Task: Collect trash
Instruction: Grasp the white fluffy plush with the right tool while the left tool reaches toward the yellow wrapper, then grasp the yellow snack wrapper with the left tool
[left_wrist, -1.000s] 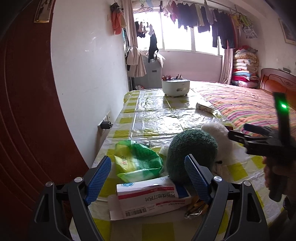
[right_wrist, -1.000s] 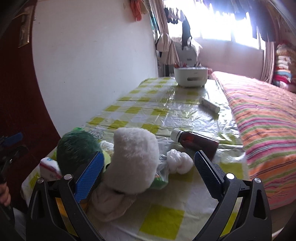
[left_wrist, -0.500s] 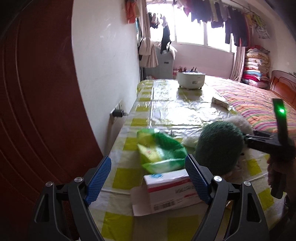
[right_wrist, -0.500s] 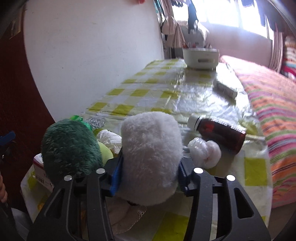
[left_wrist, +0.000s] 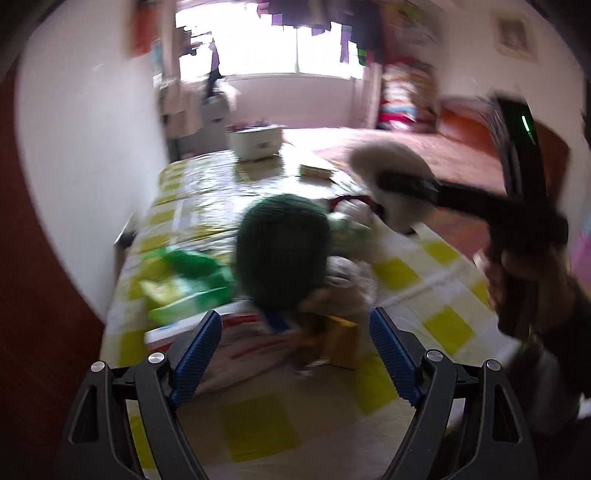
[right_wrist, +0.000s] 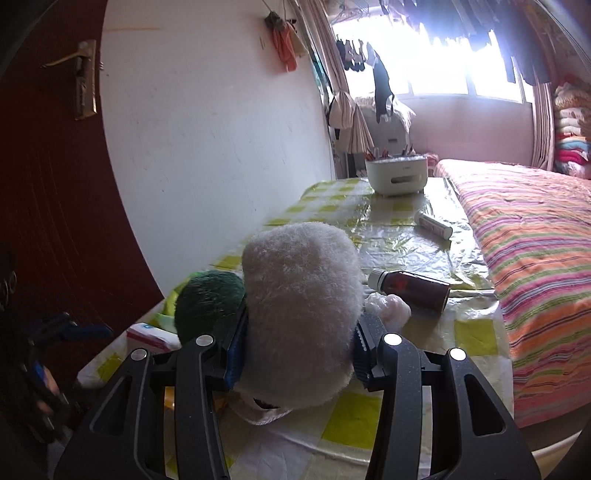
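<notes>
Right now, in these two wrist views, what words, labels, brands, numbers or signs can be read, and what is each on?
None can be read.
White container: small grey mark on its front, too small to read.
Brown bottle: red label, print not legible.
White and red box: print too small; motion-blurred in the left wrist view.
White tube: no legible text.

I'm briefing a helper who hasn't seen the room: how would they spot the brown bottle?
Start at the table with the yellow-checked cover, between the white wall and the striped bed. Toward its bed-side edge lies the brown bottle, on its side. Its white cap and dark glass distinguish it from the crumpled white wad beside it.
</notes>
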